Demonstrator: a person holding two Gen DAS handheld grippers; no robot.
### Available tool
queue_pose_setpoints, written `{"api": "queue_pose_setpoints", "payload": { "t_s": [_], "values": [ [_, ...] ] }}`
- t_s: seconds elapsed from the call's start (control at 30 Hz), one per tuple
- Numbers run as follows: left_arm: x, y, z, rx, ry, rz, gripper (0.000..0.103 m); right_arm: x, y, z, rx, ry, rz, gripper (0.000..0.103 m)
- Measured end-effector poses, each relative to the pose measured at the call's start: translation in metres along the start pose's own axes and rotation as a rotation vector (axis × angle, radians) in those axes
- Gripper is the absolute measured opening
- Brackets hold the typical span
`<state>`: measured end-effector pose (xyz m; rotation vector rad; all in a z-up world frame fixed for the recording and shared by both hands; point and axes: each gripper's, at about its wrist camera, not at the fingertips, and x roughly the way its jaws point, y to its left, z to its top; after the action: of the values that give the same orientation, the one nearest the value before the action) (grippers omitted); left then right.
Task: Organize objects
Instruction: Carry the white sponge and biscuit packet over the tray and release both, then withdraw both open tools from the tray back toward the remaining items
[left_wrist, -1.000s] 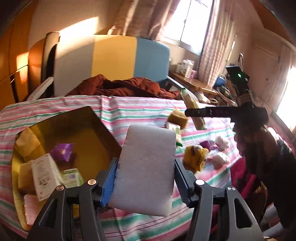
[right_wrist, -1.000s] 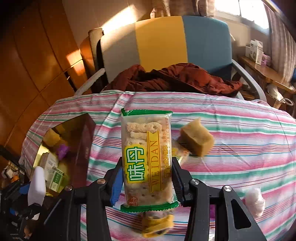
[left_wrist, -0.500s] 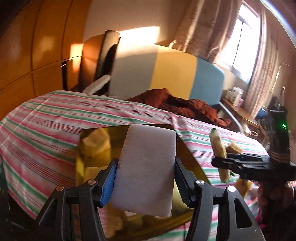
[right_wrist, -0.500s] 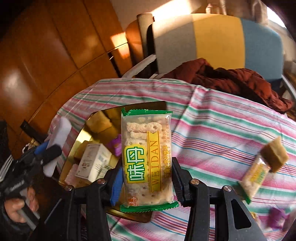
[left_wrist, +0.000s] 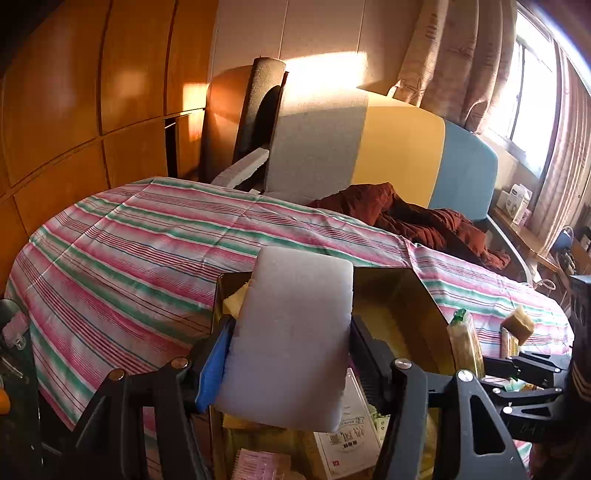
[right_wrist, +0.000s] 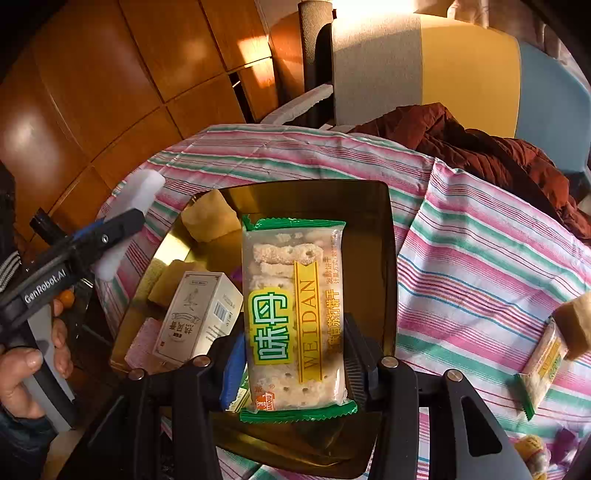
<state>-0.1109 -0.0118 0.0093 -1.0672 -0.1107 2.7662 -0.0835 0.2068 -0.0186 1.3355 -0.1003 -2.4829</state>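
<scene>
The left gripper (left_wrist: 291, 354) pinches a white foam block (left_wrist: 291, 332) between its two fingers, holding it upright above the near edge of the gold tray (left_wrist: 424, 295); the right gripper (right_wrist: 293, 354) clamps a green-edged cracker packet (right_wrist: 295, 314) and holds it over the gold tray's middle; inside the tray lie a white carton (right_wrist: 199, 317), a tan sponge cube (right_wrist: 210, 218) and a pink packet (right_wrist: 142, 341); the tray sits on a pink-and-green striped tablecloth (right_wrist: 480, 258); to the right on the cloth, well apart from the tray, another cracker packet (right_wrist: 541, 365) lies touching a second tan cube (right_wrist: 574, 325); a dark red jacket (right_wrist: 480, 147) is heaped on the chair (right_wrist: 461, 62) behind
</scene>
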Motion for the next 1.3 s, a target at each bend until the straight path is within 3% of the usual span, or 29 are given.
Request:
{"api": "queue_pose_setpoints", "payload": {
  "t_s": [0.07, 0.2, 0.27, 0.4, 0.5, 0.67, 0.73, 0.83, 1.07, 1.3],
  "values": [
    [0.002, 0.0, 0.001, -0.005, 0.004, 0.001, 0.063, 0.003, -0.001, -0.001, 0.009, 0.007, -0.009, 0.048],
    [0.002, -0.001, 0.002, -0.01, 0.004, -0.007, 0.078, 0.006, -0.005, -0.003, 0.034, 0.012, -0.008, 0.048],
    [0.001, -0.002, 0.001, -0.013, 0.003, -0.008, 0.078, 0.005, -0.005, -0.005, 0.04, 0.011, -0.014, 0.049],
    [-0.006, -0.007, -0.001, -0.004, -0.005, -0.006, 0.078, 0.0, -0.003, -0.011, 0.054, 0.003, -0.01, 0.059],
    [-0.014, -0.013, -0.004, 0.01, -0.012, 0.001, 0.078, -0.005, 0.0, -0.015, 0.059, -0.017, -0.025, 0.072],
    [-0.03, -0.023, -0.014, 0.026, -0.027, 0.015, 0.078, -0.021, 0.011, -0.021, 0.024, -0.101, -0.101, 0.086],
    [-0.035, -0.025, -0.019, 0.027, -0.029, 0.02, 0.078, -0.028, 0.014, -0.024, 0.017, -0.14, -0.133, 0.096],
    [-0.043, -0.029, -0.028, 0.026, -0.038, 0.028, 0.078, -0.034, 0.02, -0.026, -0.008, -0.183, -0.187, 0.102],
    [-0.061, -0.037, -0.047, 0.061, -0.078, 0.066, 0.078, -0.043, 0.03, -0.036, -0.053, -0.262, -0.302, 0.103],
    [-0.062, -0.034, -0.058, 0.044, -0.062, 0.062, 0.078, -0.047, 0.016, -0.047, 0.028, -0.235, -0.18, 0.103]
  ]
}}
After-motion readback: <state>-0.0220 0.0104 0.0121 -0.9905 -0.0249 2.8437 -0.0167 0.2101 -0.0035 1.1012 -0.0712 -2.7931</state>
